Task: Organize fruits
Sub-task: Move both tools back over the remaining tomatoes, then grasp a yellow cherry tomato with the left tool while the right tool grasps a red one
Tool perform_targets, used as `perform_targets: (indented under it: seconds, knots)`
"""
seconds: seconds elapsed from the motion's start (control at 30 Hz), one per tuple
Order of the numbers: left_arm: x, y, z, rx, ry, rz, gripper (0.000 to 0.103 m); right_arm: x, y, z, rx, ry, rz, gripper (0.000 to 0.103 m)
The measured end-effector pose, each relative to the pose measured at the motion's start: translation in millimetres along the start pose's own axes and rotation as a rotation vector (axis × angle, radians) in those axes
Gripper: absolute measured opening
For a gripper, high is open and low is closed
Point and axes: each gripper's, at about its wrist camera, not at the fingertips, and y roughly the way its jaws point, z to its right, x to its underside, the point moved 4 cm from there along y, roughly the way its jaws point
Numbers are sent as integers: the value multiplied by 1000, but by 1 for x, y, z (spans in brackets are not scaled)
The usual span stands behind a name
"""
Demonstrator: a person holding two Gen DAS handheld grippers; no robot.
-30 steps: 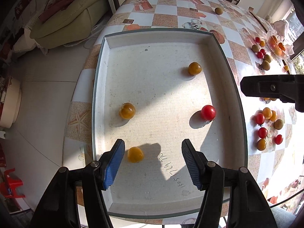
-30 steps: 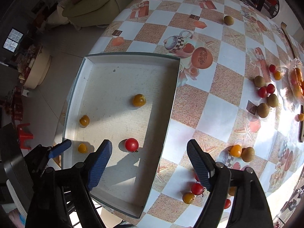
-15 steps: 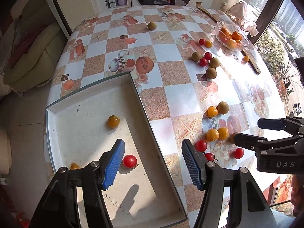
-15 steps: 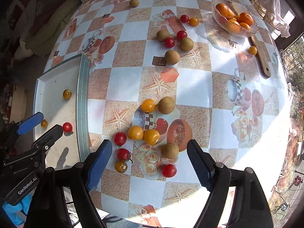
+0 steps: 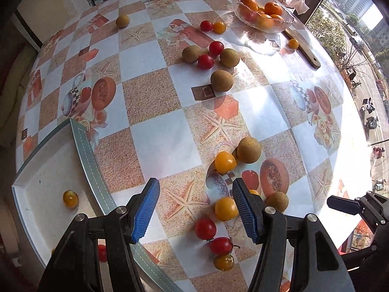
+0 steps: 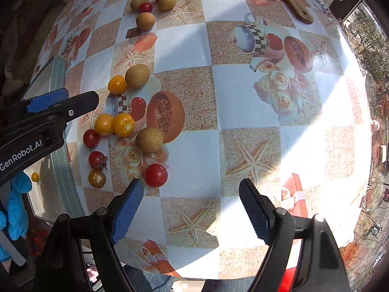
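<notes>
Blue-padded left gripper hangs empty, jaws wide, over the tablecloth just right of the tray rim. Right gripper also empty, jaws wide, over bare checks at the table's near edge.

Nearest fruit, left-wrist view: orange-brown tomato, two red tomatoes touching or nearly so, then a yellow tomato just beside the left gripper's right pad. Further on, yellow tomato against a brown round fruit; another brown one partly behind the pad. Mid-table: 3 brown fruits w/ red tomatoes between. Far end: glass bowl of oranges; lone brown fruit far left.

Change vs 1 s ago: left gripper was then over the tray floor, w/ 3 yellow + 1 red tomato below it. At 0.5 s it straddled the rim; now it's past the rim, over the loose pile. Tray now shows only one yellow tomato and a red one mostly hidden behind the finger. Right gripper swung too: from tray edge to the table's right side, w/ a red tomato just by its left pad.

Meaning, prob: drop-off done, both heading back for another pick. Most fruit is not yet in the tray, so early in the task. Likely next grab: the yellow or red tomato nearest the left jaws.
</notes>
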Motion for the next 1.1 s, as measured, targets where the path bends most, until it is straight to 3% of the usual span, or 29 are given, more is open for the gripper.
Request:
perform_targets:
  seconds: [0.27, 0.47, 0.67, 0.73, 0.83, 0.93, 1.1]
  knots:
    - [-11, 21, 8, 9, 16, -18, 64, 11, 14, -9, -12, -45, -3, 84]
    - [-11, 27, 20, -25, 54, -17, 64, 12, 21, -24, 1, -63, 11, 83]
    - [-12, 25, 22, -36, 39, -7, 59, 6, 22, -51, 46, -114, 34, 57]
    - [-14, 23, 27, -27, 41, -2, 49, 3, 21, -55, 58, -131, 36, 50]
    - [-18, 22, 39, -23, 66, 5, 35, 2, 21, -61, 55, -142, 40, 27]
    - [-18, 20, 47, 11, 70, 10, 20, -1, 20, -61, 25, -128, 33, 24]
    - [-19, 14, 45, 40, 15, 25, 20, -2, 15, -41, -29, -69, 30, 24]
